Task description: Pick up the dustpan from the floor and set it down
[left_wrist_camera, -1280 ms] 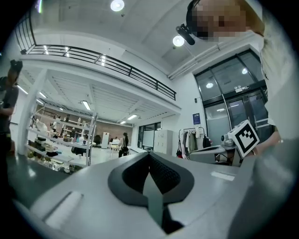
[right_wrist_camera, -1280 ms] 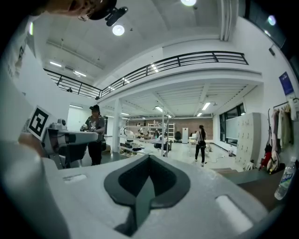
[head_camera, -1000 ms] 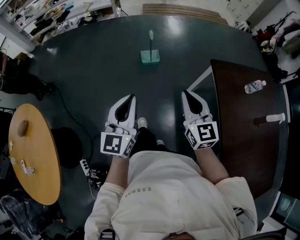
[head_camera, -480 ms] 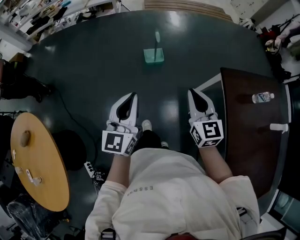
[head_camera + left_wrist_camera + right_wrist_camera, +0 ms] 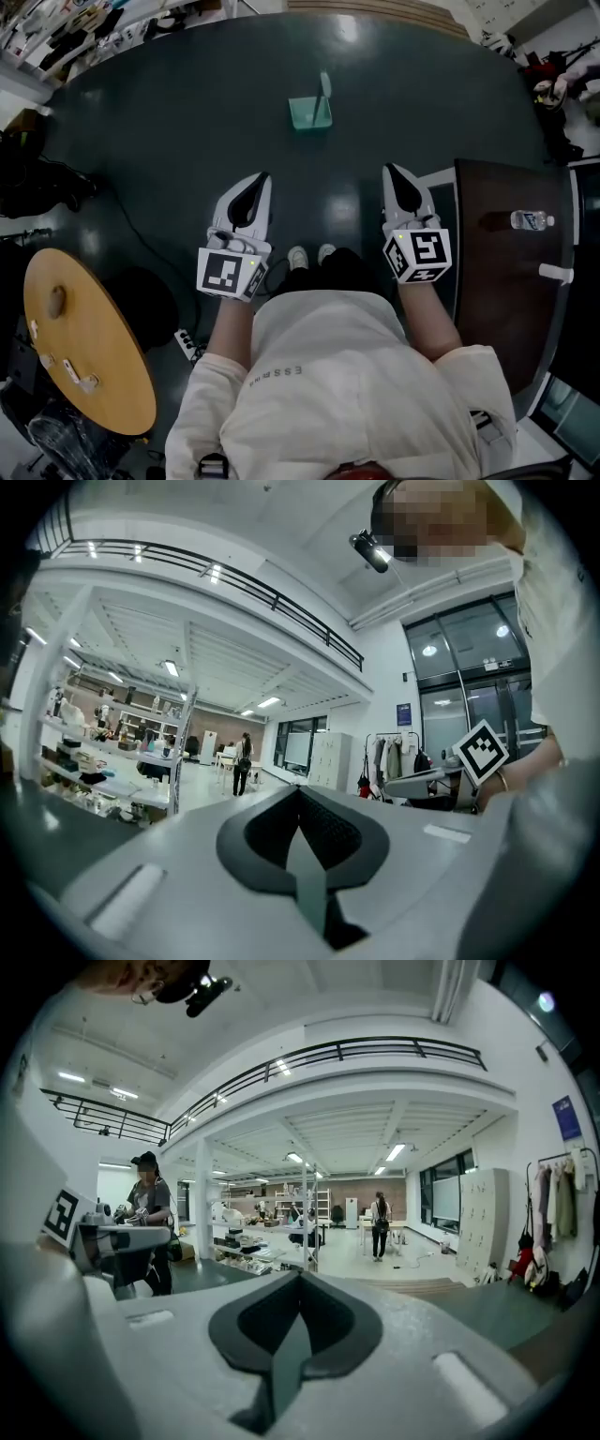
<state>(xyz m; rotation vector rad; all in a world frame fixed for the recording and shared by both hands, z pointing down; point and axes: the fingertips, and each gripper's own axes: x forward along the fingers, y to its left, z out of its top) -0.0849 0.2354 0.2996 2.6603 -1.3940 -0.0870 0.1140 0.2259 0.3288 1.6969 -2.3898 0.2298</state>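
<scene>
Dark green floor [image 5: 187, 122], and the teal dustpan [image 5: 309, 113] sits well ahead, handle standing up at its far side. Left gripper [image 5: 262, 178] and right gripper [image 5: 390, 170] are both pinched shut, holding nothing. The dustpan lies between their lines, and the left looks slightly nearer.

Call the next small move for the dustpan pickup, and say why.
Probably step closer to the dustpan first, then open one pair of tongs. It sits on the floor well ahead of both the left tongs and the right tongs, and both are shut, empty and out of reach of it.
</scene>
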